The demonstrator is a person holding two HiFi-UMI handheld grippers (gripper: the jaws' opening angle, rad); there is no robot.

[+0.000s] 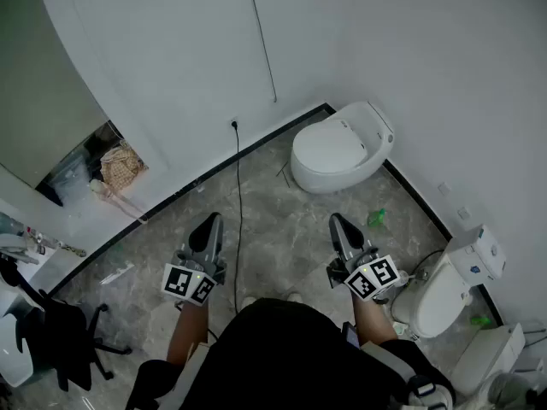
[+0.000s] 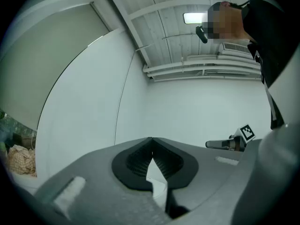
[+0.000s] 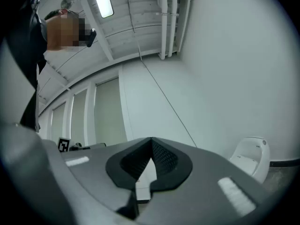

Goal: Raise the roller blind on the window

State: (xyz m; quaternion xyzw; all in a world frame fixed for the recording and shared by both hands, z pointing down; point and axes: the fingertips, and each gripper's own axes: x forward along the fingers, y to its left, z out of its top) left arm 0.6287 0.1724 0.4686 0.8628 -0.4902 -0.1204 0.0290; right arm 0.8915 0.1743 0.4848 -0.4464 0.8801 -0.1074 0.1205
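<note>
Left gripper [image 1: 208, 222] and right gripper [image 1: 337, 222] sit close to the body, both jaws closed, empty. Blind [image 1: 34, 67] hangs low over window, upper left. Cord [image 1: 261, 41] on wall, well apart, untouched. Raising apparently not begun; reach, grip and pull remain.

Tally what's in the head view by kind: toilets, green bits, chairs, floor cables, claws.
Toilets: 2
Green bits: 2
Chair: 1
Floor cable: 1
Claws: 2
Total: 8
</note>
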